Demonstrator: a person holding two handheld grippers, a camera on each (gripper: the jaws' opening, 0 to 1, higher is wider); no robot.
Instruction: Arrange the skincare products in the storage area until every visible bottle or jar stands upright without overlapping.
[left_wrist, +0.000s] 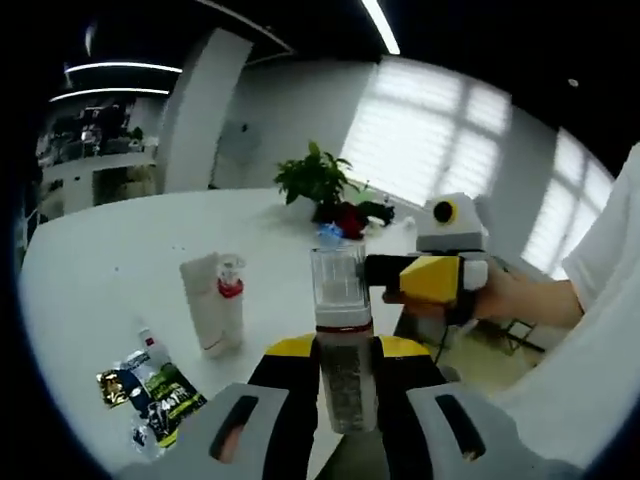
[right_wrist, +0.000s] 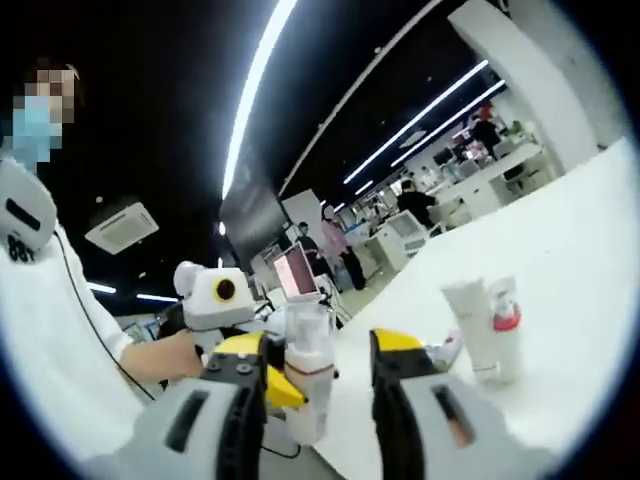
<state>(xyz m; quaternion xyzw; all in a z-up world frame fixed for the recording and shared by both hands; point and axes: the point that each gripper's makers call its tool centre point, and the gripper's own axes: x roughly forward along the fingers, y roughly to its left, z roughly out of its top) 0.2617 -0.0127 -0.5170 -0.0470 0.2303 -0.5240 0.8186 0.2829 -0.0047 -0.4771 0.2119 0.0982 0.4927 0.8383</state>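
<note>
I see a potted plant (left_wrist: 318, 180) at the table's (left_wrist: 120, 250) far edge, foil sachets (left_wrist: 150, 392) near me, people (right_wrist: 340, 250) and desks behind.

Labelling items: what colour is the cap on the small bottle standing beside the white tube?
Red, best in the left gripper view: small red-capped bottle.

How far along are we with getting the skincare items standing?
Partly done. Two white tubes already stand upright side by side on the white table. In hand: the left gripper is shut on a clear-capped bottle, with the right gripper beside its cap. Left: the sachets lying flat near the table edge.
</note>
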